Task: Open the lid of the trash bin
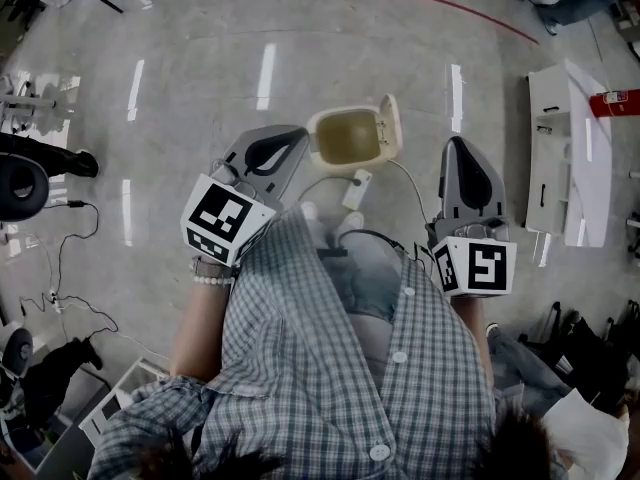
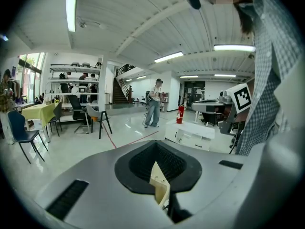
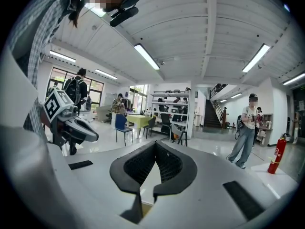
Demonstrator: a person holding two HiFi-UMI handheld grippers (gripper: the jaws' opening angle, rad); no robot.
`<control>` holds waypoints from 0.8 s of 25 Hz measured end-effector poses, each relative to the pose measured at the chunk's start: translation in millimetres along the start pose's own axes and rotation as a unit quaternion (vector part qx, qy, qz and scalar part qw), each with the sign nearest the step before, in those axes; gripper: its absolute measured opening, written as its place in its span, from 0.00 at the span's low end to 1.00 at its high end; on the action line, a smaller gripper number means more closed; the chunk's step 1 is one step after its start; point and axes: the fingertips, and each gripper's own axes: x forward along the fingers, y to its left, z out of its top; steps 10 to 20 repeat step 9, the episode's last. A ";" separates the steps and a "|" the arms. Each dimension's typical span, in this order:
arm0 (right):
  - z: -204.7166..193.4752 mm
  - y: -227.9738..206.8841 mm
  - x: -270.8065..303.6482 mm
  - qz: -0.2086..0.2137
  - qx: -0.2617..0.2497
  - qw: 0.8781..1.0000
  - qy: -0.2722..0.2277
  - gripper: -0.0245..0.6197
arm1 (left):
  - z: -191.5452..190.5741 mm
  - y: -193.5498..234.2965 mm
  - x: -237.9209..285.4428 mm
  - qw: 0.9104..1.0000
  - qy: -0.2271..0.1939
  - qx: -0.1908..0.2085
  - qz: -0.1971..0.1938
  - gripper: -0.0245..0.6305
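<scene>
A small cream trash bin point(image 1: 322, 118) stands on the floor just ahead of the person. Its lid point(image 1: 391, 124) is swung up at the right side, and the yellowish inside shows. A white pedal point(image 1: 355, 188) juts from its near side. My left gripper point(image 1: 298, 133) is shut, its tip right beside the bin's left rim, and I cannot tell whether they touch. In the left gripper view a cream edge of the bin point(image 2: 160, 185) shows through the hollow of the left gripper point(image 2: 155, 144). My right gripper point(image 1: 458, 144) is shut and holds nothing, a short way right of the lid. The right gripper view shows the right gripper point(image 3: 156, 143) with its tips meeting.
A white cabinet point(image 1: 562, 158) lies on the floor at the right, with a red fire extinguisher point(image 1: 616, 101) beside it. Cables point(image 1: 70, 258) and black gear lie at the left, and bags point(image 1: 585, 343) at the lower right. A red floor line point(image 1: 450, 6) runs ahead.
</scene>
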 end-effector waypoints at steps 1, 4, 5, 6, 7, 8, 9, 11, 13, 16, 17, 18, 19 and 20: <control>-0.3 0.5 0.0 0.000 0.000 1.000 0.001 0.07 | 0.4 -0.1 -0.3 1.000 -0.001 0.000 0.000 0.04; -1.3 2.2 -0.6 0.001 0.000 1.000 0.002 0.07 | 0.2 0.1 -1.5 1.000 -0.002 0.000 0.001 0.04; -1.7 2.7 -0.9 0.000 0.000 1.000 0.003 0.07 | -0.3 0.2 -2.0 1.000 -0.001 0.000 0.001 0.04; -2.2 3.0 -1.4 0.000 0.000 1.000 0.003 0.07 | -1.0 0.1 -2.5 1.000 0.000 0.000 0.002 0.04; -2.7 3.1 -2.0 0.000 0.000 1.000 0.004 0.07 | -1.5 -0.2 -2.9 1.000 0.001 0.000 0.002 0.04; -3.3 3.2 -2.6 0.000 0.000 1.000 0.004 0.07 | -1.9 -0.7 -3.2 1.000 0.001 0.000 0.002 0.04; -4.0 3.3 -3.2 0.000 0.001 1.000 0.005 0.07 | -2.2 -1.2 -3.4 1.000 0.001 -0.001 0.001 0.04; -4.0 3.3 -3.2 0.000 0.001 1.000 0.005 0.07 | -2.2 -1.2 -3.4 1.000 0.001 -0.001 0.001 0.04; -4.0 3.3 -3.2 0.000 0.001 1.000 0.005 0.07 | -2.2 -1.2 -3.4 1.000 0.001 -0.001 0.001 0.04; -4.0 3.3 -3.2 0.000 0.001 1.000 0.005 0.07 | -2.2 -1.2 -3.4 1.000 0.001 -0.001 0.001 0.04; -4.0 3.3 -3.2 0.000 0.001 1.000 0.005 0.07 | -2.2 -1.2 -3.4 1.000 0.001 -0.001 0.001 0.04; -4.0 3.3 -3.2 0.000 0.001 1.000 0.005 0.07 | -2.2 -1.2 -3.4 1.000 0.001 -0.001 0.001 0.04; -4.0 3.3 -3.2 0.000 0.001 1.000 0.005 0.07 | -2.2 -1.2 -3.4 1.000 0.001 -0.001 0.001 0.04; -4.0 3.3 -3.2 0.000 0.001 1.000 0.005 0.07 | -2.2 -1.2 -3.4 1.000 0.001 -0.001 0.001 0.04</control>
